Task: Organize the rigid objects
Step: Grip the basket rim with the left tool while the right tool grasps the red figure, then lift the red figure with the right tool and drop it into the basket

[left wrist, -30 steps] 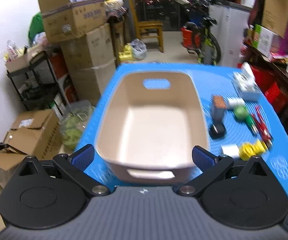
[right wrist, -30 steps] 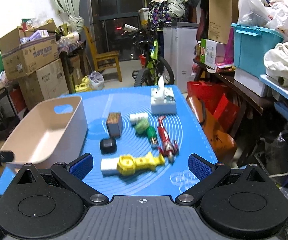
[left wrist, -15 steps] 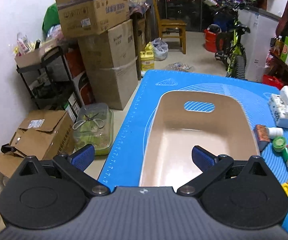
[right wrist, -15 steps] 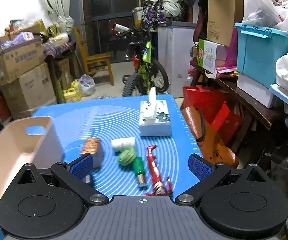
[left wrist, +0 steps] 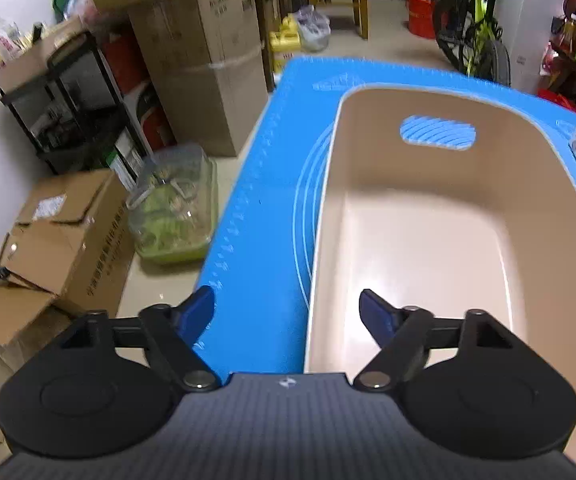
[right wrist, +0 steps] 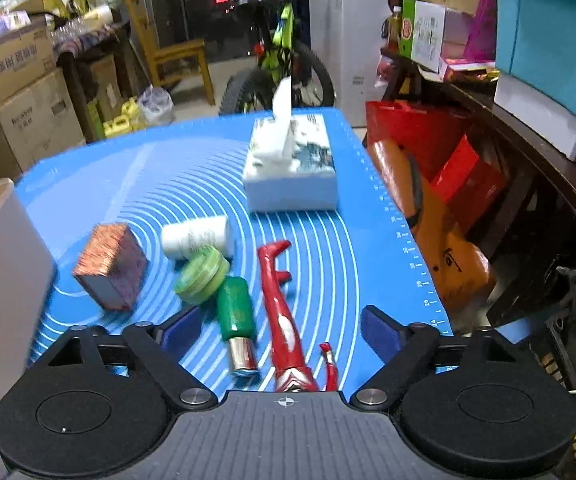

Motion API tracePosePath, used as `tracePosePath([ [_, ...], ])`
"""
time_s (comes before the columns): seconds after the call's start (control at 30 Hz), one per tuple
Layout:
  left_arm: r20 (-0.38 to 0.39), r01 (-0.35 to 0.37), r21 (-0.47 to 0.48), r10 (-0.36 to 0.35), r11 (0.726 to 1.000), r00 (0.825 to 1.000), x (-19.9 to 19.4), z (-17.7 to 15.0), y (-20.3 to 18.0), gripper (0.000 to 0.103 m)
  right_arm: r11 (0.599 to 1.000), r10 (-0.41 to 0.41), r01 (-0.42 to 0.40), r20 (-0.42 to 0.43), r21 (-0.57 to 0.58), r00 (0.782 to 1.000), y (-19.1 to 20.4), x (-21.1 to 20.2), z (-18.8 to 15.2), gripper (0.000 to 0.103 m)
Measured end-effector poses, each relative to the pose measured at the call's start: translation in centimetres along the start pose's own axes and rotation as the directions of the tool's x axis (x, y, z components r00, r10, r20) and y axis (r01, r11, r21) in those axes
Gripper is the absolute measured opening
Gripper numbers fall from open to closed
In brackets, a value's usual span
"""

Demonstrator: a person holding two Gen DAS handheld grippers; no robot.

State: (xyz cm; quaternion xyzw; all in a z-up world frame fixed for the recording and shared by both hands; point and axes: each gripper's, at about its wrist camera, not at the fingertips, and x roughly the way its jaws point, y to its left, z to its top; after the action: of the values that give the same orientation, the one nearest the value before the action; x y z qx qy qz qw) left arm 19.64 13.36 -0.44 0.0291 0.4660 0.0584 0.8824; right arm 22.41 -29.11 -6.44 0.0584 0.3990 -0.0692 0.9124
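Observation:
An empty beige bin [left wrist: 427, 240] sits on the blue mat [left wrist: 260, 220]. My left gripper [left wrist: 288, 314] straddles the bin's left wall near its near corner. Its jaws are closing and the pads are clear of the wall. In the right wrist view, my right gripper [right wrist: 280, 330] hovers low over a green bottle with a silver cap [right wrist: 236, 308] and a red toy figure [right wrist: 282, 304]. Both lie between its closing jaws, untouched. Beyond them lie a green round jar [right wrist: 202, 270], a white bottle [right wrist: 196, 236] and a copper-coloured box [right wrist: 110, 266].
A tissue box [right wrist: 291, 168] stands at the mat's far side. The bin wall [right wrist: 4, 260] rises at the left of the right wrist view. Cardboard boxes [left wrist: 204, 52] and a clear container [left wrist: 172, 204] sit on the floor left of the table; a red-orange bag [right wrist: 427, 216] leans at its right edge.
The left gripper has slid left and down from over the bin's middle to its left wall. The right gripper has moved forward and down over the bottle and figure. Both pairs of jaws have narrowed.

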Motion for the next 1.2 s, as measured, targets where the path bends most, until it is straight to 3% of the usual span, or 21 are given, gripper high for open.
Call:
tracePosePath([
  [0.3, -0.075, 0.054, -0.018, -0.055, 0.998, 0.996, 0.9, -0.1, 0.2, 0.022, 0.996, -0.044, 0.039, -0.056, -0.075, 0.997, 0.7, 2.2, -0.4, 0.058],
  [0.37, -0.083, 0.069, -0.025, -0.071, 0.997, 0.994, 1.2, 0.0, 0.5, 0.020, 0.995, -0.048, 0.042, -0.070, -0.088, 0.996, 0.9, 2.6, -0.5, 0.049],
  [0.47, -0.084, 0.088, -0.042, -0.091, 0.995, 0.992, 1.2, 0.0, 0.8, 0.019, 0.993, -0.047, 0.038, -0.077, -0.108, 0.996, 1.1, 2.9, -0.7, 0.046],
  [0.57, -0.085, 0.125, -0.059, -0.129, 0.990, 0.988, 1.2, 0.1, 0.8, 0.006, 0.991, -0.039, 0.027, -0.085, -0.129, 0.996, 1.5, 3.2, -0.7, 0.037],
  [0.6, -0.085, 0.121, -0.061, -0.126, 0.991, 0.988, 1.2, 0.1, 0.8, 0.006, 0.991, -0.039, 0.027, -0.088, -0.131, 0.995, 1.5, 3.2, -0.8, 0.032],
  [0.87, -0.082, 0.103, -0.043, -0.107, 0.994, 0.991, 1.4, 0.1, 0.4, 0.007, 0.995, -0.036, 0.029, -0.068, -0.097, 0.997, 0.7, 1.7, -0.5, 0.031],
  [1.2, -0.084, 0.104, -0.054, -0.109, 0.993, 0.991, 1.4, 0.1, 0.3, 0.007, 0.999, -0.023, 0.027, 0.096, -0.043, 0.995, 1.8, -4.4, 1.6, 0.031],
])
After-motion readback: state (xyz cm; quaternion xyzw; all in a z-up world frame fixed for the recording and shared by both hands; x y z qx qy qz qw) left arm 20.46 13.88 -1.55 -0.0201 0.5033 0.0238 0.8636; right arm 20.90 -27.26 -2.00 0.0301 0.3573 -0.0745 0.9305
